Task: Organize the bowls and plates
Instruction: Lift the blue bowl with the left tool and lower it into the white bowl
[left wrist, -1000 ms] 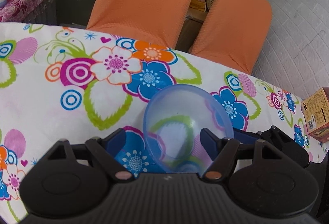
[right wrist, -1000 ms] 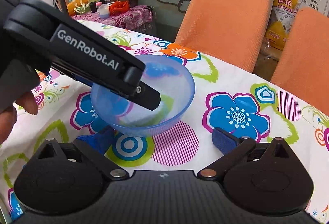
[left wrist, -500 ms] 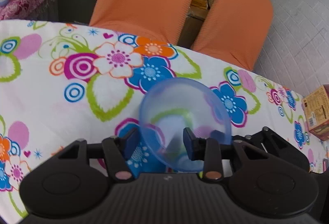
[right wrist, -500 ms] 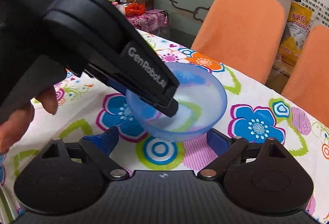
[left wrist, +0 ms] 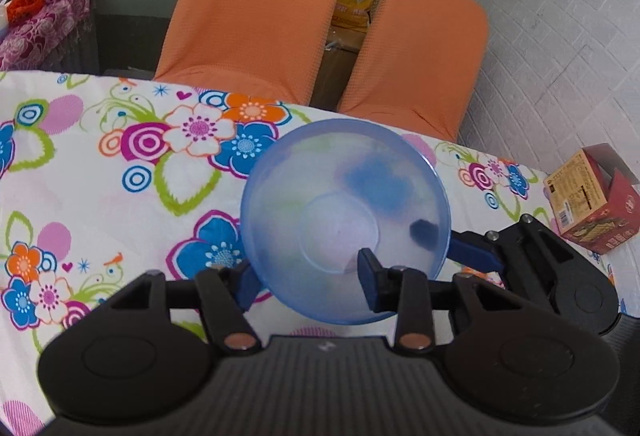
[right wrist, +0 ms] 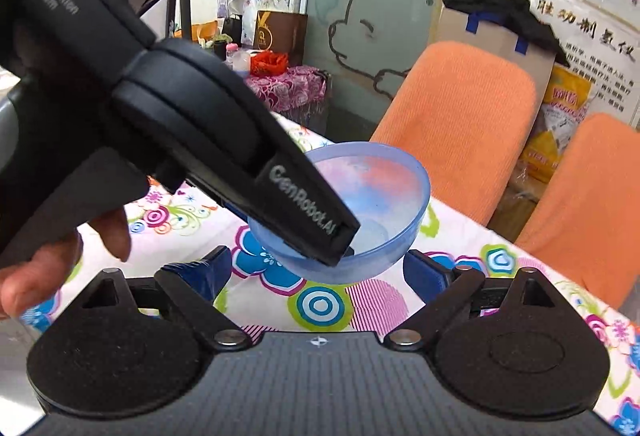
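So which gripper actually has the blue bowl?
The left gripper: it pinches the blue bowl by its wall, one finger inside. The right gripper is open, holding nothing.

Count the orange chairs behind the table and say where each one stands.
2. One orange chair stands at the table's far edge, behind the blue bowl; the other chair stands just right of it. More may be out of view.

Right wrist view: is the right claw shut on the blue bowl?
No, the right claw is open below the blue bowl; the left claw grips its rim.
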Tool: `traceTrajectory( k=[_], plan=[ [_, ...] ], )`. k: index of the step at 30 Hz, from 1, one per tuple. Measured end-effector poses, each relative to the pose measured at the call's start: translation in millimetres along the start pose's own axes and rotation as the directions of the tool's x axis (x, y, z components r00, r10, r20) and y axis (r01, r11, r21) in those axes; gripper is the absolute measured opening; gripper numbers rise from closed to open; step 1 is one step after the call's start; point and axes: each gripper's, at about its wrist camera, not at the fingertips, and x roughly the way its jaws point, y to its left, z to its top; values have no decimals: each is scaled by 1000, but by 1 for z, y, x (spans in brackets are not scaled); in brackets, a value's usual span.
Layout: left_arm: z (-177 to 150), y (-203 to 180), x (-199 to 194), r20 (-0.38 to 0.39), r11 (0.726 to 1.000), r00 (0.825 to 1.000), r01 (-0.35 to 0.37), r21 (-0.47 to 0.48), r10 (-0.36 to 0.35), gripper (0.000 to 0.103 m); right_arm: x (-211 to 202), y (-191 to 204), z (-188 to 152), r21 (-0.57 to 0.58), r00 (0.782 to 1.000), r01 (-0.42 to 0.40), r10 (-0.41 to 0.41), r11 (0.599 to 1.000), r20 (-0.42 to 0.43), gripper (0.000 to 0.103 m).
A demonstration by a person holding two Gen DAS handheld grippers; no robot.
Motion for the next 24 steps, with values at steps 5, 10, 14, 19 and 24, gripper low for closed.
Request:
traceTrajectory(
  k=[5, 10, 14, 19, 24],
  plan=[
    [-29, -38, -45, 0, 998, 999, 51, 25, -51, 41, -62, 12, -6, -1, 1000, 22, -22, 1000, -2, 80],
    [-88, -95, -78, -25, 988, 994, 106, 114, -103, 52, -136, 31, -41, 86, 998, 45, -41, 995, -46, 81],
    [-142, -135, -83, -86, 971, 986, 158, 181, -144, 53, -184, 50, -88, 144, 992, 109, -98, 984, -80, 82],
    [-198, -170, -74, -146, 948, 982, 157, 278, -120, 53, -210, 70, -136, 216, 983, 162, -138, 963, -125, 82],
    [-218, -172, -66, -180, 943, 981, 127, 309, -73, 53, -215, 68, -157, 278, 983, 175, -149, 945, -111, 81]
  ],
)
